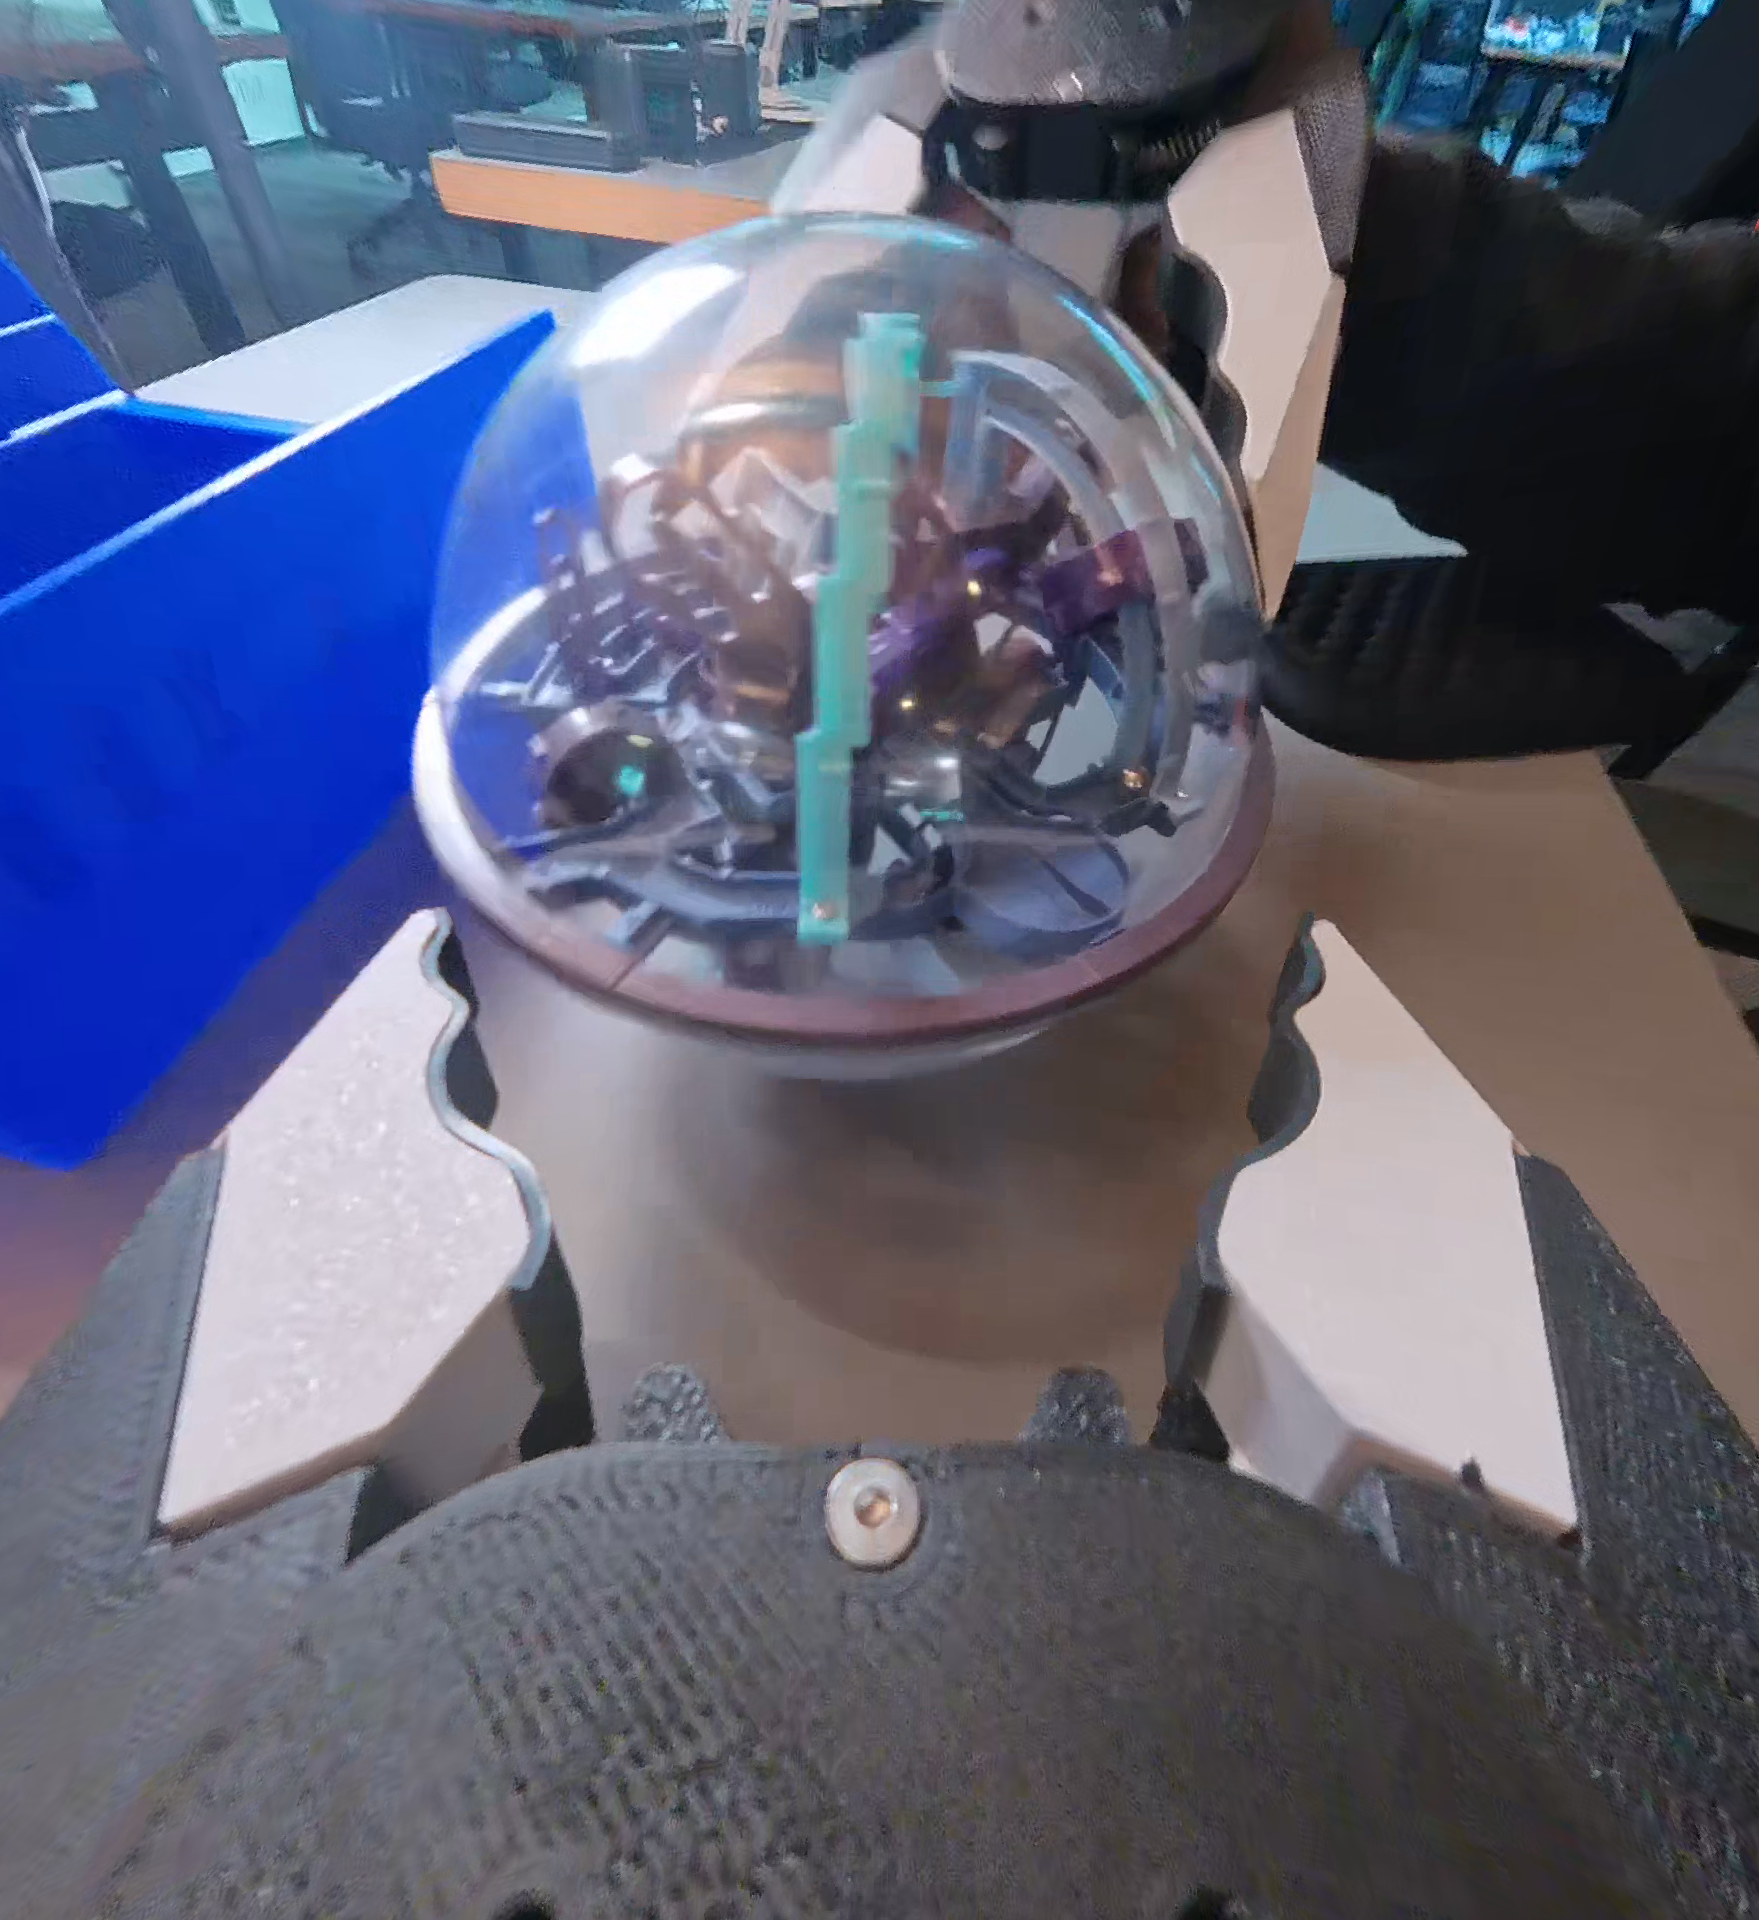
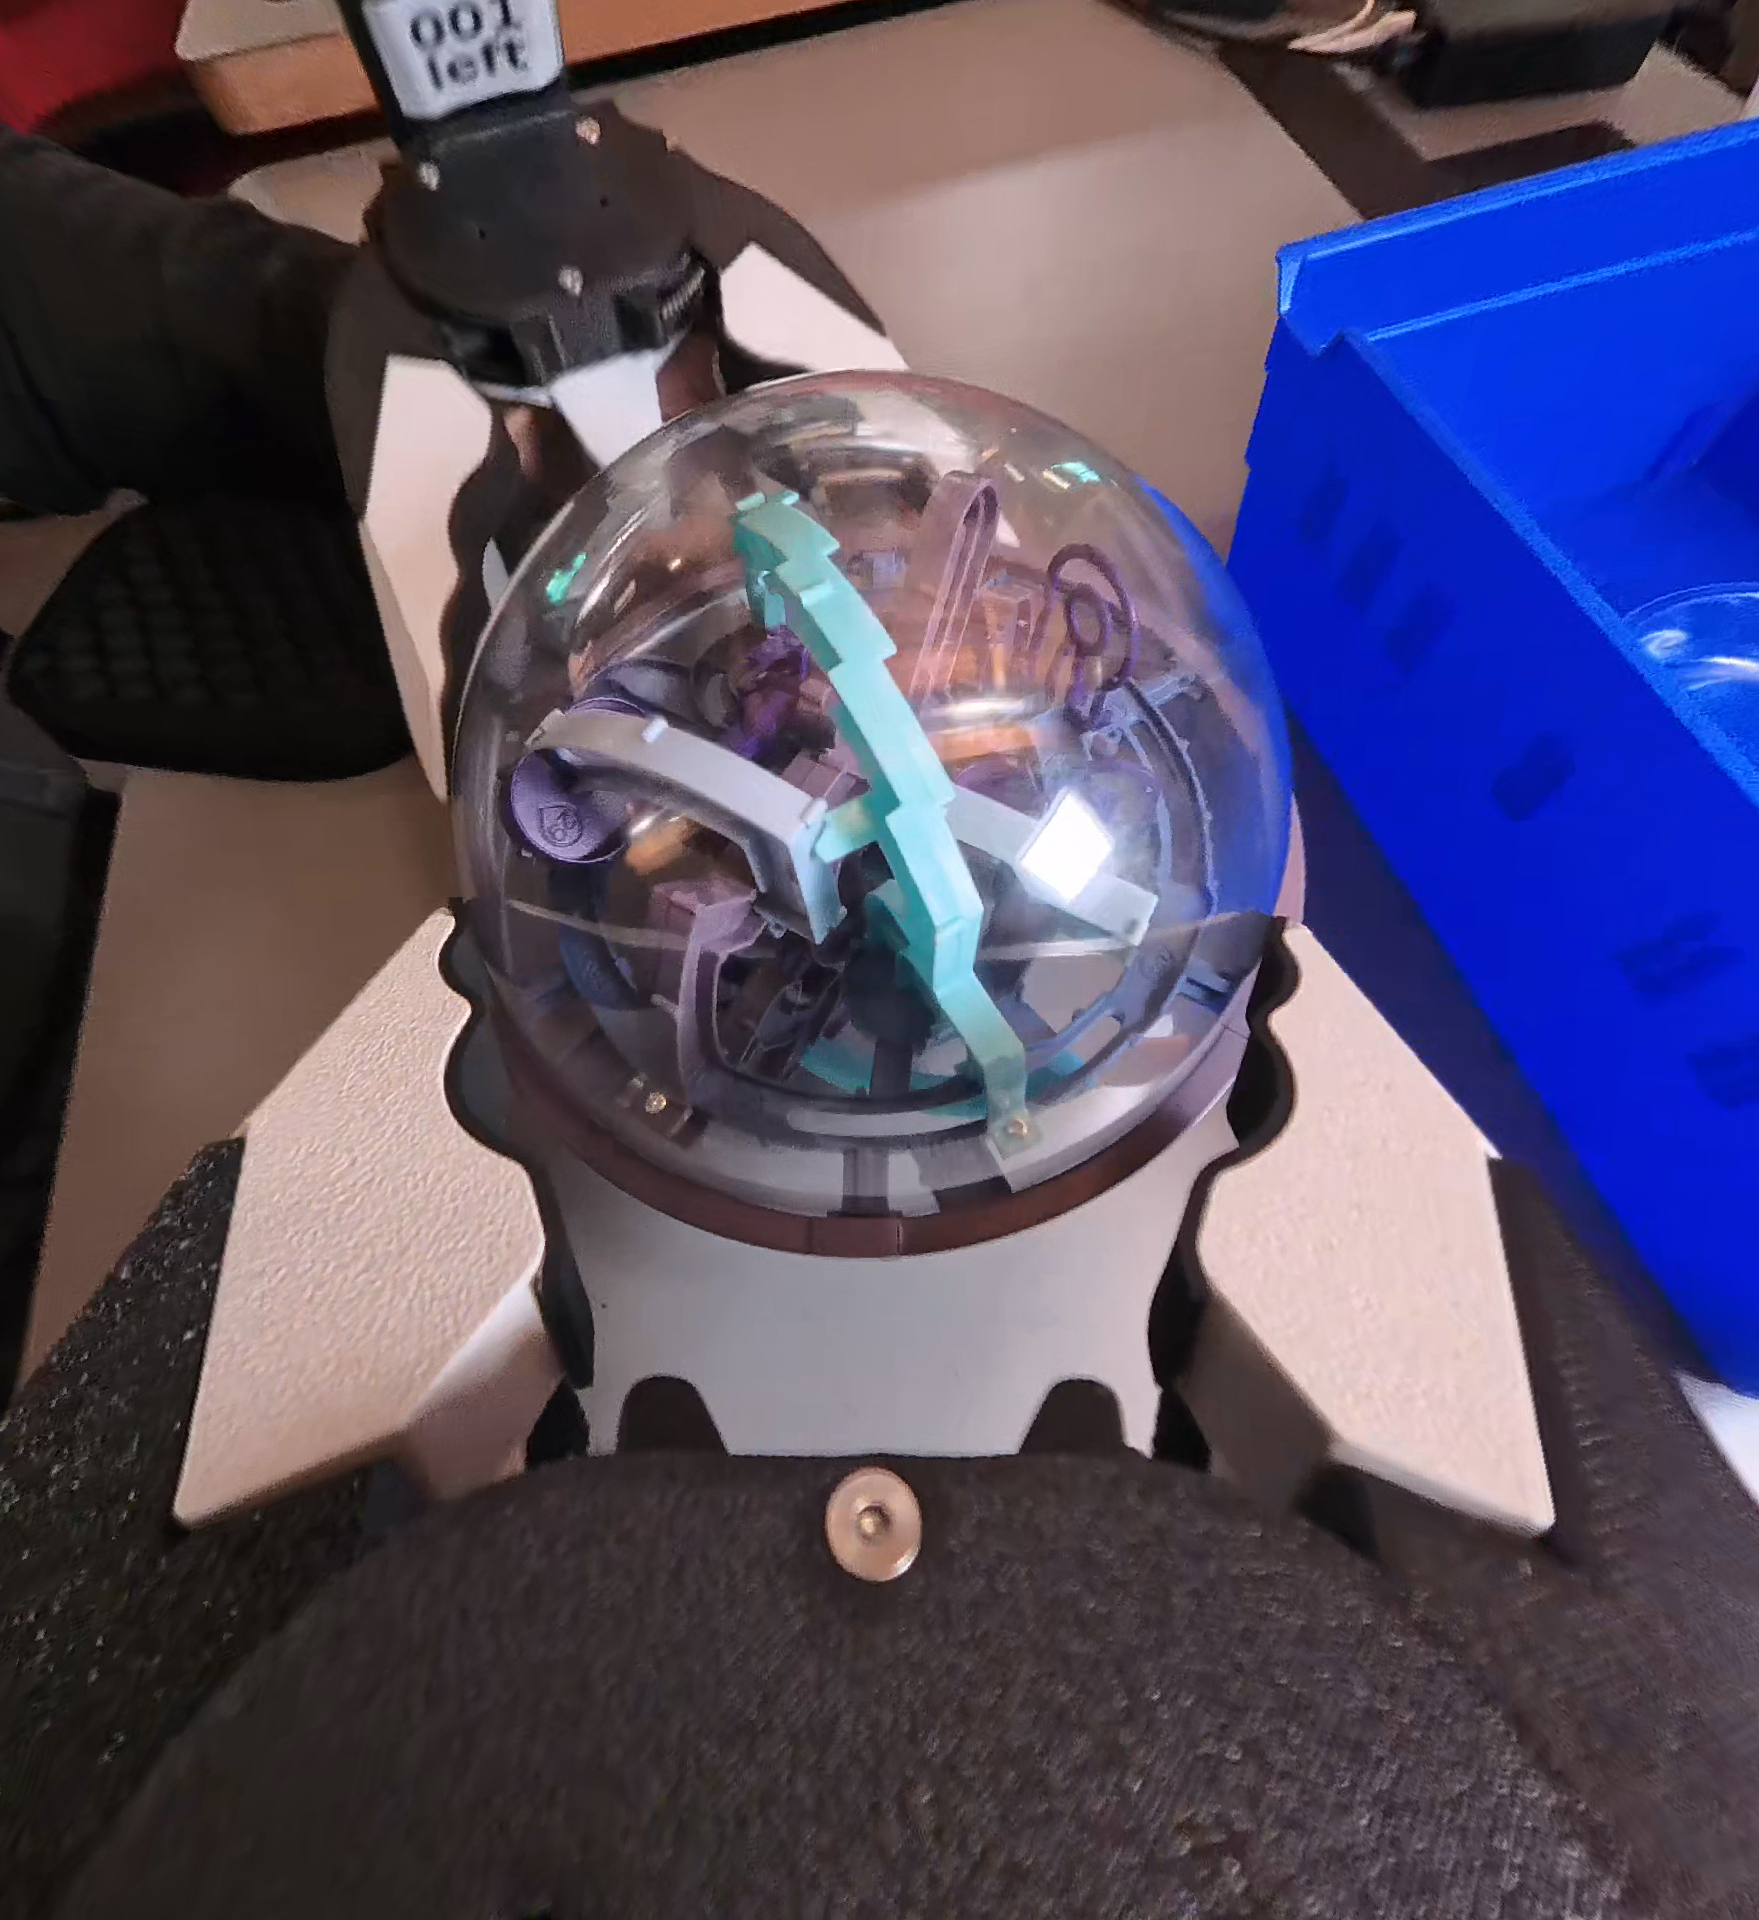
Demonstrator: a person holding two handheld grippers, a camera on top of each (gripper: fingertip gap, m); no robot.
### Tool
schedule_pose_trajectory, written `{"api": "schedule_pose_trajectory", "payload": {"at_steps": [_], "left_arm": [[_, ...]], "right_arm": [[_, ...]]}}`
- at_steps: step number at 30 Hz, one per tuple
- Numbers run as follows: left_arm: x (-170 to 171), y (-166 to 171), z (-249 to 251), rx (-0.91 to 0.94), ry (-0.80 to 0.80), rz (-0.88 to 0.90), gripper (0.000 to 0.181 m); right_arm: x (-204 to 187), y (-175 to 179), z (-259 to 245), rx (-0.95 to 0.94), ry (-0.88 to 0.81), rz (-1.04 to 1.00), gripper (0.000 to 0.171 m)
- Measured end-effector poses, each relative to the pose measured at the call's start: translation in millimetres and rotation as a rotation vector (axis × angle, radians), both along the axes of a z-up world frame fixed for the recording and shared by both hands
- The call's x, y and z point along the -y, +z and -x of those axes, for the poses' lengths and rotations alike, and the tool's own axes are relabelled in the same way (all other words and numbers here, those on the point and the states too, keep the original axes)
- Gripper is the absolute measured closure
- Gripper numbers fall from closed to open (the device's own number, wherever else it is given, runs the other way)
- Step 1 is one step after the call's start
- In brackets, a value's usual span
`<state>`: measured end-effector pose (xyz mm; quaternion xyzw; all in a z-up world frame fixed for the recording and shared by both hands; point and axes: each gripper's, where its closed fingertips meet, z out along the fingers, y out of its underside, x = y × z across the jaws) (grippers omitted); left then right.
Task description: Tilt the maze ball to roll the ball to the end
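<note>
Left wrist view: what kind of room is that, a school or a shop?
Probably a workshop or office lab: rows of long desks stand behind, a blue storage bin sits on the table, and shelves fill the far corner.

maze ball (image 2: 870, 821) on table (image 2: 1010, 239) | bin (image 2: 1540, 727) just beside | hand-held grippers on opposite sides

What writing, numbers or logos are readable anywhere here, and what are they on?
White label on the left gripper: printed characters, legible, but I don't quote writing.
Purple disc inside the maze ball: embossed emblem, too small to read.
Blue bin: no writing seen.
</note>
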<state>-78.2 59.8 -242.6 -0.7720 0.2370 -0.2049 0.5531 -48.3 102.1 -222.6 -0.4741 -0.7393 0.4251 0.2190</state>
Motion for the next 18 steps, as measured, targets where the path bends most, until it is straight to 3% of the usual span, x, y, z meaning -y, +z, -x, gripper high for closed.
{"api": "schedule_pose_trajectory", "payload": {"at_steps": [3,9,18], "left_arm": [[-8,-17,1,-0.085,0.034,0.003,0.025],[-4,-24,0,0.008,0.020,0.117,0.037],[5,8,-1,0.028,0.044,0.005,0.039]], "right_arm": [[1,3,9,0.072,-0.042,0.046,0.031],[7,8,13,0.115,-0.085,0.073,0.031],[18,-5,-2,0.019,-0.020,0.329,0.031]]}}
